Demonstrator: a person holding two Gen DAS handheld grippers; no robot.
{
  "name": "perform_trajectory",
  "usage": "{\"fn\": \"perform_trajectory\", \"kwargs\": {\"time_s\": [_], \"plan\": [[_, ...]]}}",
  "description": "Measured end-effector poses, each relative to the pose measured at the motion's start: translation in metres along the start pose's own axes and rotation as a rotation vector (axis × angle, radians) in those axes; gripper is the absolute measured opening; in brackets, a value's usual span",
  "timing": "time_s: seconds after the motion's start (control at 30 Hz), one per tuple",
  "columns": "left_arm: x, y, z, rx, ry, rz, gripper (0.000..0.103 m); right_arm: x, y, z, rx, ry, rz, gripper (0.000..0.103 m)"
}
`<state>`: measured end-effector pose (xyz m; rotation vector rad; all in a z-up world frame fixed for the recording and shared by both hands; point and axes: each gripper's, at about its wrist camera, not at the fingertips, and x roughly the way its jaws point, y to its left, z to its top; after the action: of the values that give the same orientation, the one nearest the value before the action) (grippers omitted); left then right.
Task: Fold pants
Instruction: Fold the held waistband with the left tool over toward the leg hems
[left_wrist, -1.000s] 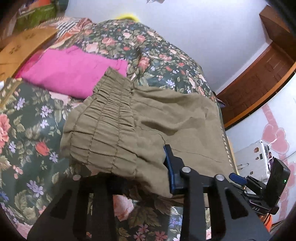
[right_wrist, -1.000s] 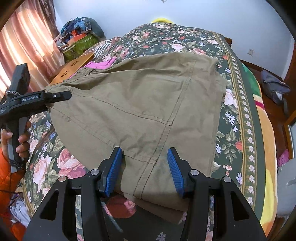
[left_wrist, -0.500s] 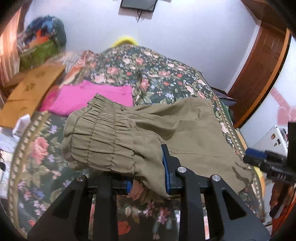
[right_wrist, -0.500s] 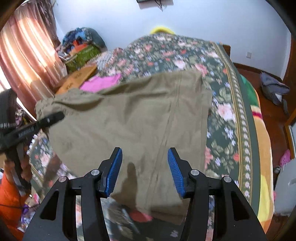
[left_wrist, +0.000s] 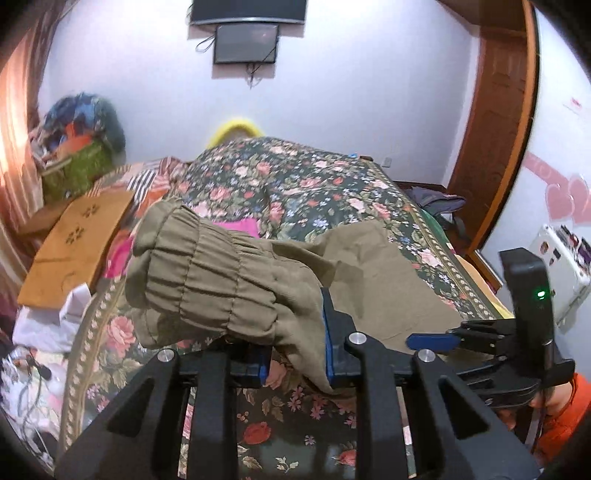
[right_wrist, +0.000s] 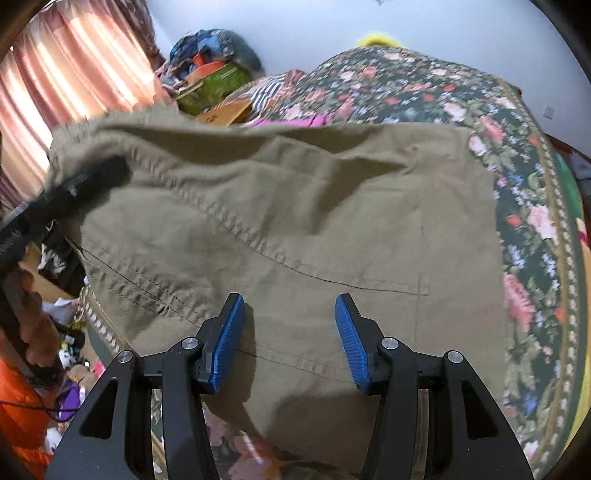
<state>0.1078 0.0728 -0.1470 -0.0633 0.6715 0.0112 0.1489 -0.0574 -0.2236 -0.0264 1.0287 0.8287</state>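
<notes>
While left gripper (left_wrist: 295, 354) pinches pants (left_wrist: 229, 280), right gripper (right_wrist: 290, 341) gapes.

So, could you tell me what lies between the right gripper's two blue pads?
In the right wrist view, only the olive pants show between the right gripper's open pads; they are not pinching the cloth.

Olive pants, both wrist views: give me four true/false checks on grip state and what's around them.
1. The left gripper is shut on the olive pants at the gathered waistband. True.
2. The right gripper is clamped on the fabric. False: its jaws stand apart, with the cloth showing between them.
3. A pink garment lies on the floral bedspread beyond the pants. True.
4. The pants lie flat on the bed. False: the waistband end is lifted.
</notes>
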Motion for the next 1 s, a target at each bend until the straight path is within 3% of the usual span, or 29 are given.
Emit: {"fn": "perform_trajectory", "kwargs": {"time_s": [0.27, 0.57, 0.83, 1.0], "plan": [[0.001, -0.038, 0.010, 0.103, -0.032, -0.030, 0.020, 0.004, 0.006, -0.004, -0.058, 0.032, -0.010, 0.050], [0.011, -0.081, 0.017, 0.255, -0.037, -0.048, 0.020, -0.013, 0.000, -0.009, -0.002, 0.007, 0.041, 0.050], [0.021, -0.112, 0.009, 0.363, -0.012, -0.072, 0.020, -0.058, -0.036, -0.040, 0.085, -0.064, -0.088, 0.050], [0.033, -0.123, 0.006, 0.382, 0.035, -0.115, 0.020, -0.061, -0.058, -0.056, 0.141, -0.055, -0.094, 0.050]]}}
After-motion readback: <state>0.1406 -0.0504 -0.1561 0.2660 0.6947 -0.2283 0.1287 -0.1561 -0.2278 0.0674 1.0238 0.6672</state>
